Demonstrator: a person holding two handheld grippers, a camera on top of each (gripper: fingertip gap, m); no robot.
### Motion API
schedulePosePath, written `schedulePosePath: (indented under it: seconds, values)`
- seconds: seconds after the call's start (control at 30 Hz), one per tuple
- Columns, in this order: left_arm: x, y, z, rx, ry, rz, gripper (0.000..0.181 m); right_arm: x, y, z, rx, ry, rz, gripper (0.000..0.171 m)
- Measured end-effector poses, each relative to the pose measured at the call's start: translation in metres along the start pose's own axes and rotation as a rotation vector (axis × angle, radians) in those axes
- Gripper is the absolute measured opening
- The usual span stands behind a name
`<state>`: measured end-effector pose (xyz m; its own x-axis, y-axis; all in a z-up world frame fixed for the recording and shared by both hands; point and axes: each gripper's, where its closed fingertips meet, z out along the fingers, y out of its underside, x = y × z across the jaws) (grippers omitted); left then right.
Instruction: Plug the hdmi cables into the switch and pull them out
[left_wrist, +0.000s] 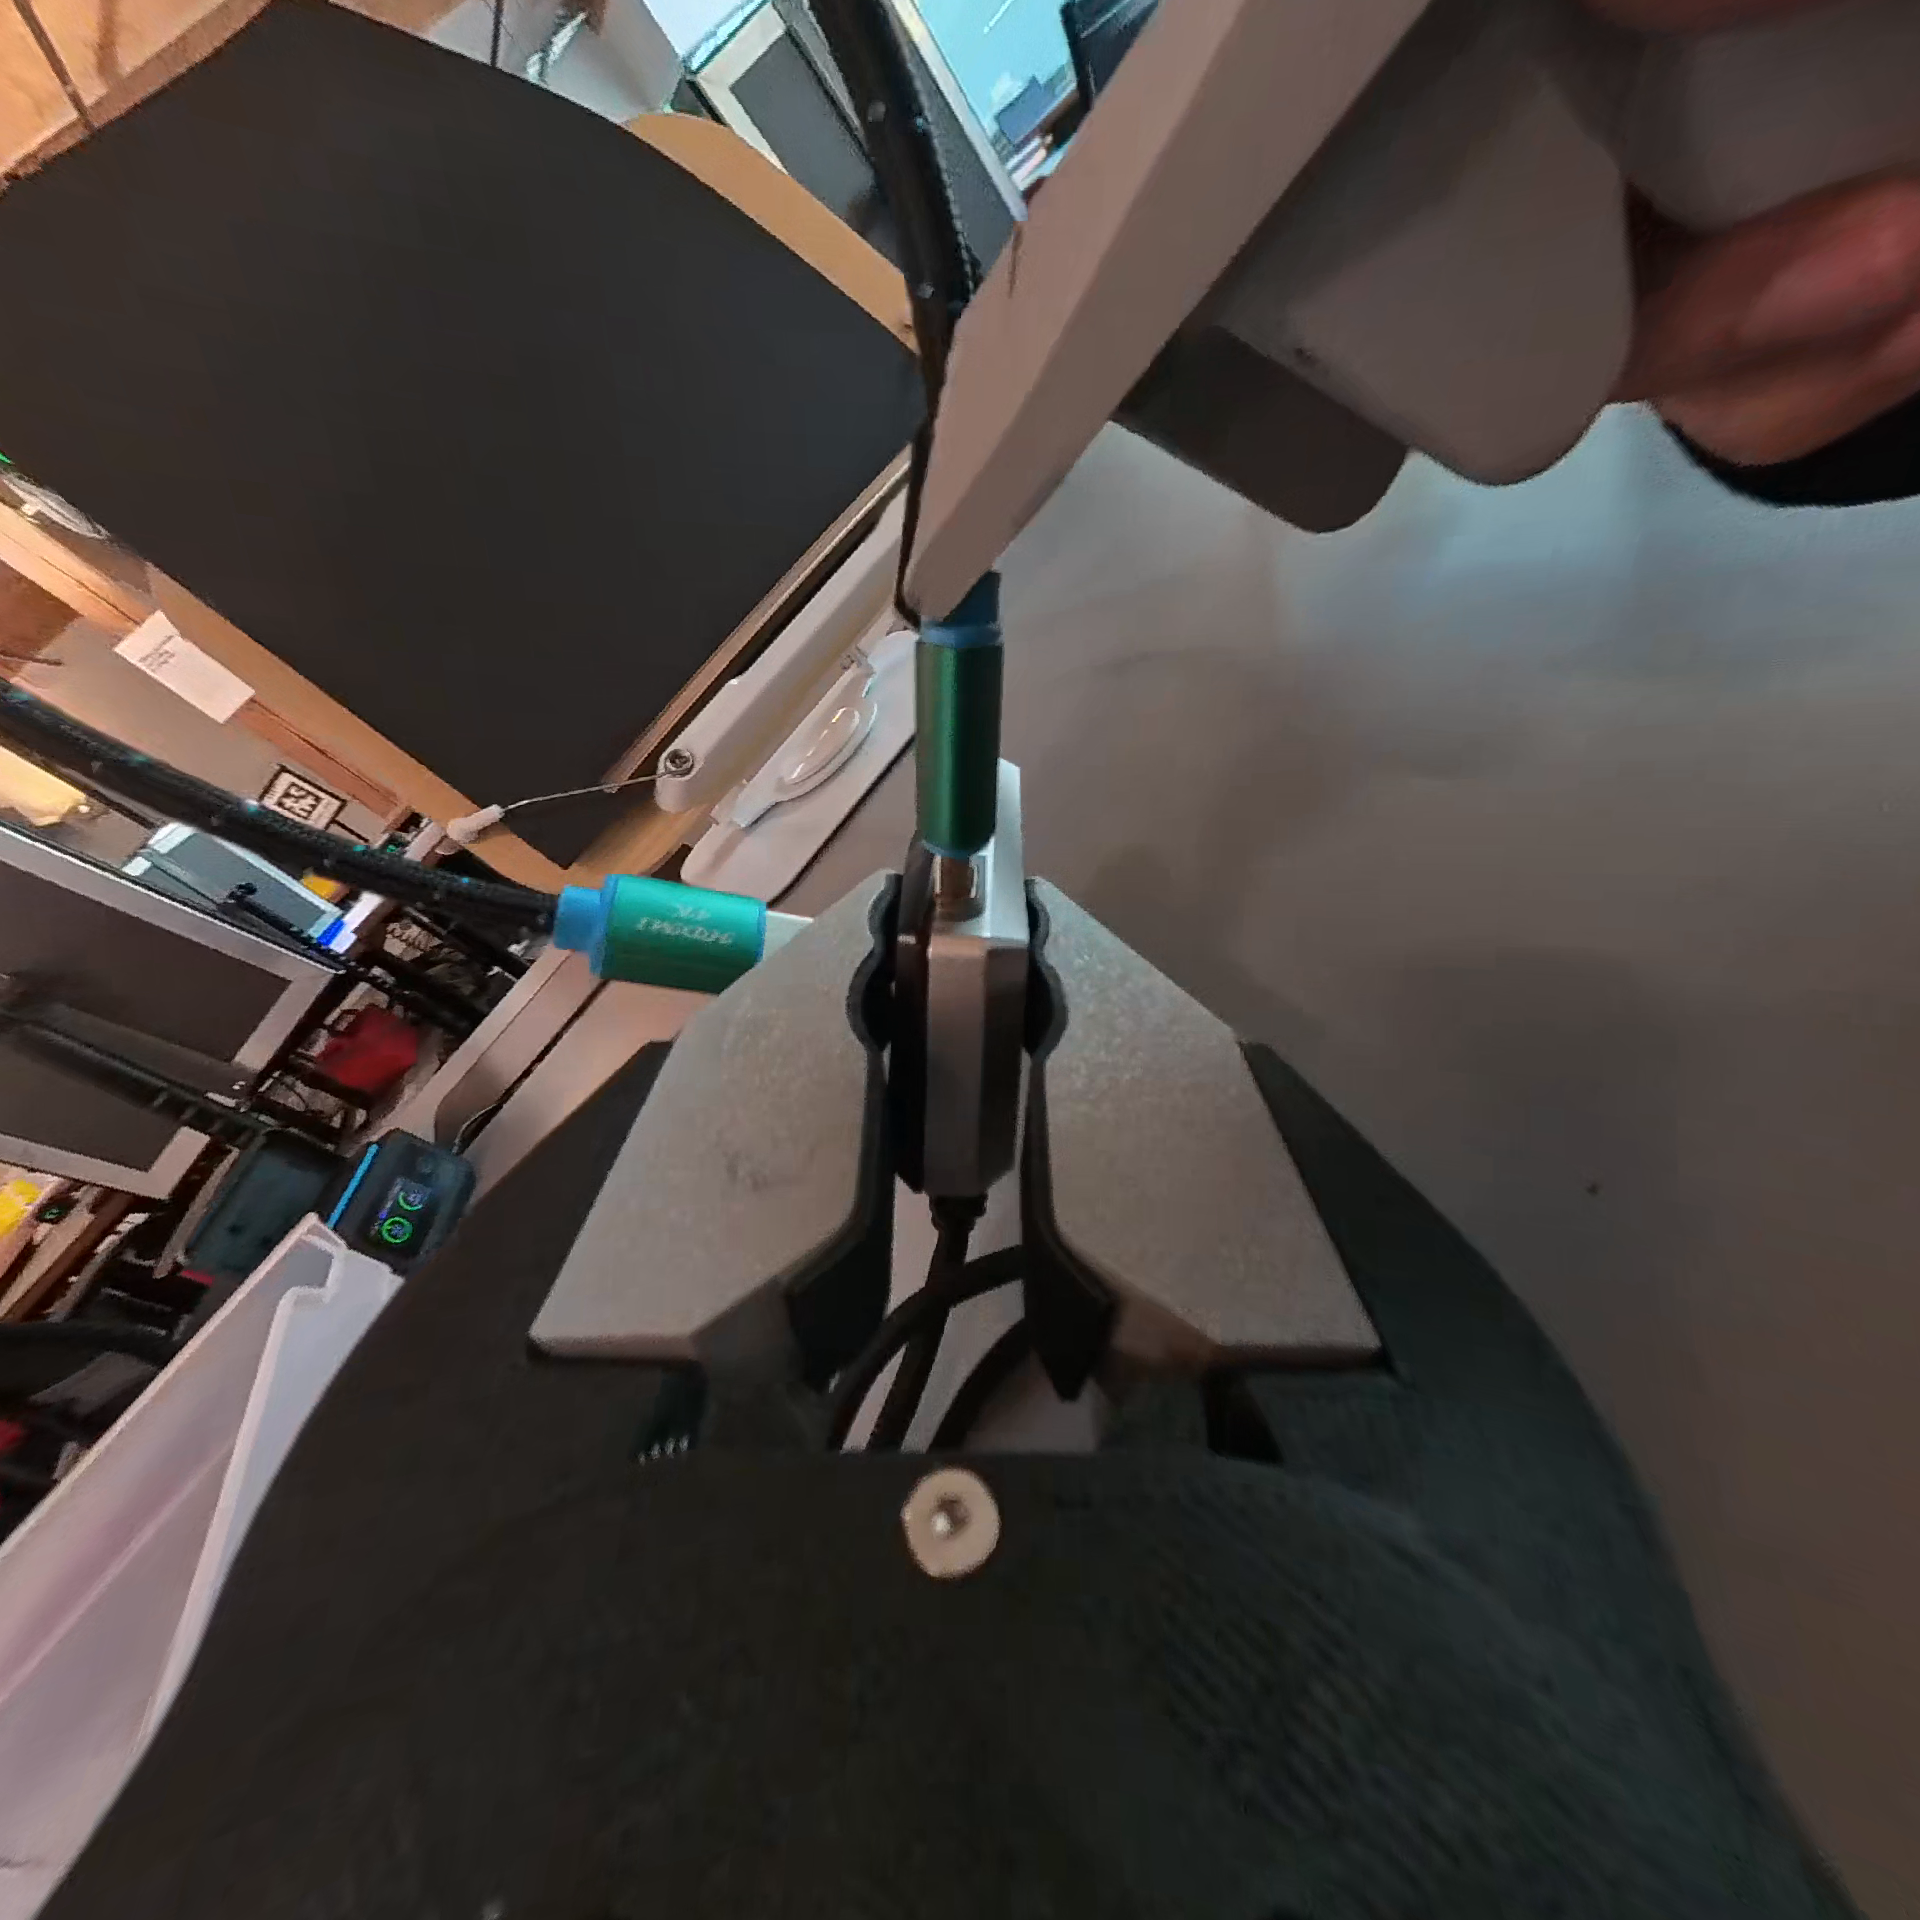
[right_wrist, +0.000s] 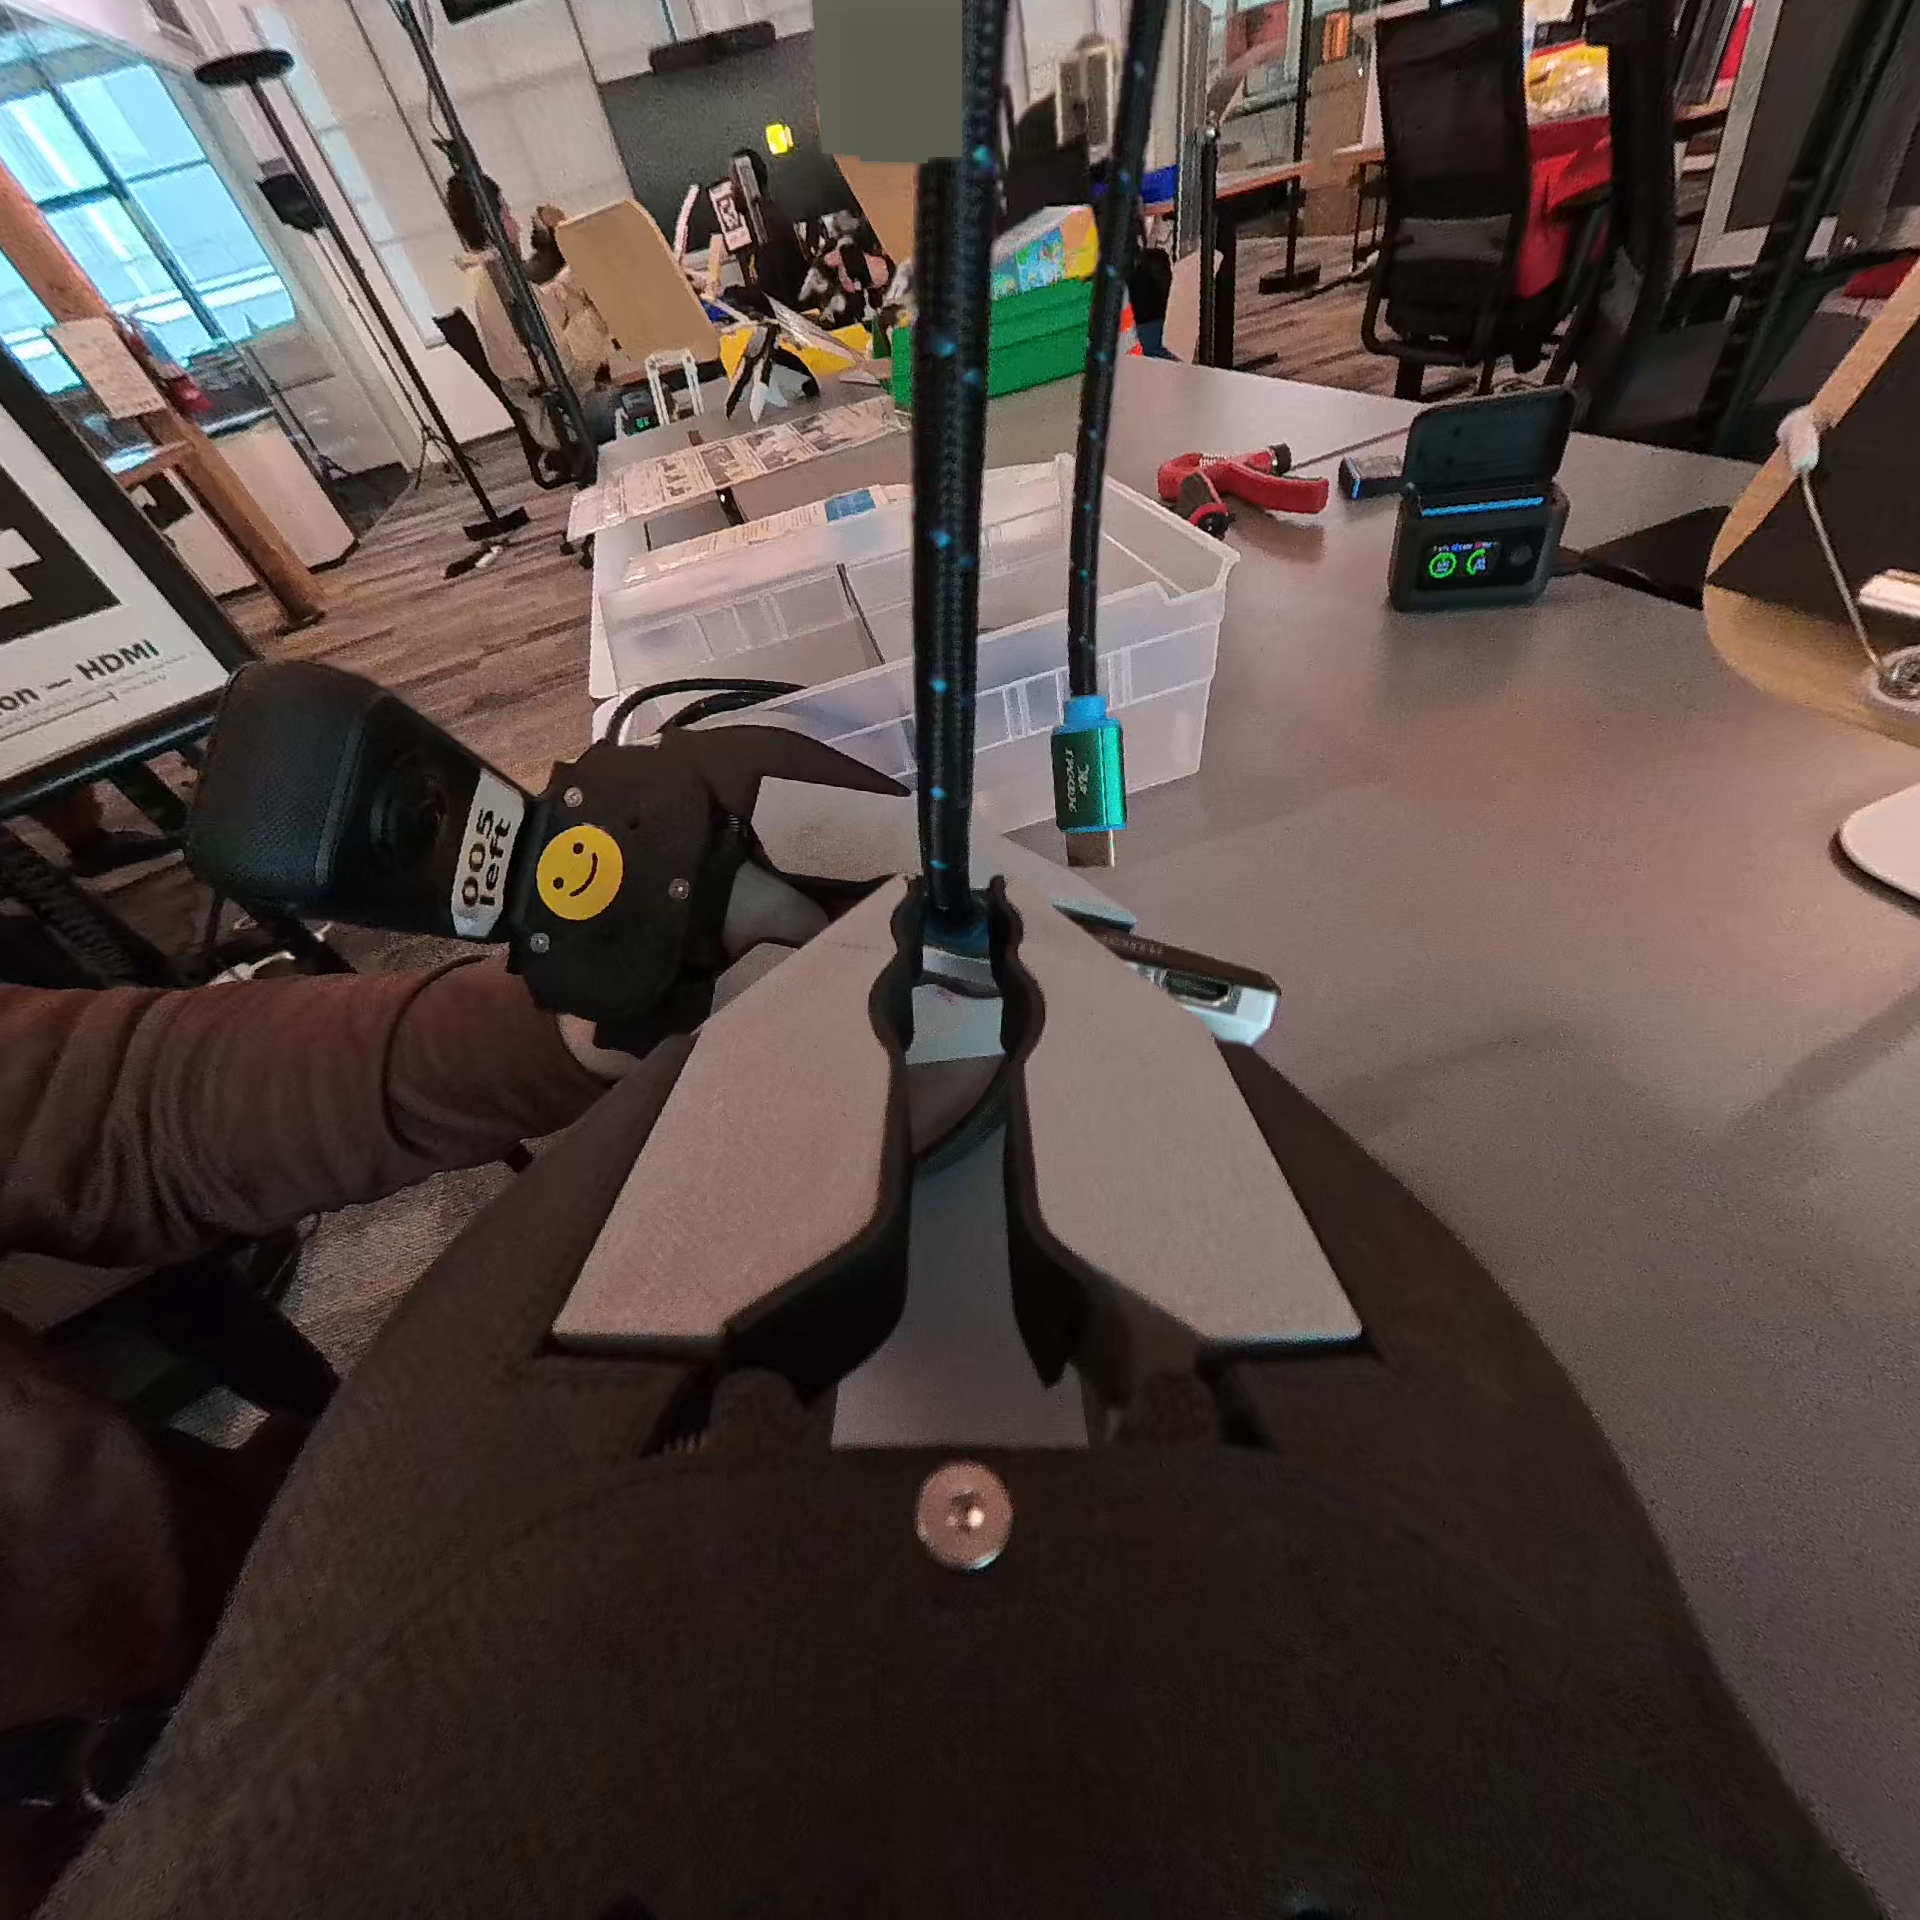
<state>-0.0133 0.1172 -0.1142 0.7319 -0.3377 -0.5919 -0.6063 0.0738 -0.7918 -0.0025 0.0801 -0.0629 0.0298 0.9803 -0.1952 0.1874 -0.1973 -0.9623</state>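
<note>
My left gripper (left_wrist: 961, 997) is shut on the silver HDMI switch (left_wrist: 966, 1008), held edge-on above the grey table (right_wrist: 1558, 987). My right gripper (right_wrist: 954, 935) is shut on a green HDMI plug (left_wrist: 956, 748) with a blue collar. The plug's metal tip meets a port on the switch's end, and a little metal still shows. Its braided black cable (right_wrist: 951, 468) runs straight up. A second green plug (right_wrist: 1086, 779) hangs free on its own cable beside the switch (right_wrist: 1195, 987); it also shows in the left wrist view (left_wrist: 665, 935).
A clear plastic bin (right_wrist: 914, 613) stands behind the grippers. A small black device with a lit screen (right_wrist: 1475, 540) and a red hand tool (right_wrist: 1236, 483) lie farther back. A black-faced wooden board (left_wrist: 416, 416) stands at the table's right. A person's brown sleeve (right_wrist: 260, 1091) is at left.
</note>
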Motion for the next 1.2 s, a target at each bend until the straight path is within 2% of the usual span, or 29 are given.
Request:
schedulePosePath:
  seconds: [0.2,0.37,0.67,0.83,1.2]
  values:
    - [-0.003,0.001,0.001,-0.031,-0.071,0.110,0.019,0.001,0.006,-0.004,-0.047,0.009,0.042,0.008]
    - [-0.004,0.000,0.001,-0.032,-0.086,0.139,0.020,0.003,0.005,-0.011,-0.051,0.014,0.053,0.015]
    - [-0.007,0.003,0.002,-0.068,-0.133,0.212,0.019,0.005,0.014,-0.008,-0.107,0.030,0.053,0.007]
    - [-0.007,0.004,0.002,-0.103,-0.180,0.319,0.020,0.007,0.020,-0.010,-0.151,0.046,0.044,0.008]
    - [-0.004,0.010,0.003,-0.160,-0.195,0.411,0.019,0.008,0.030,-0.010,-0.210,0.031,0.058,0.008]
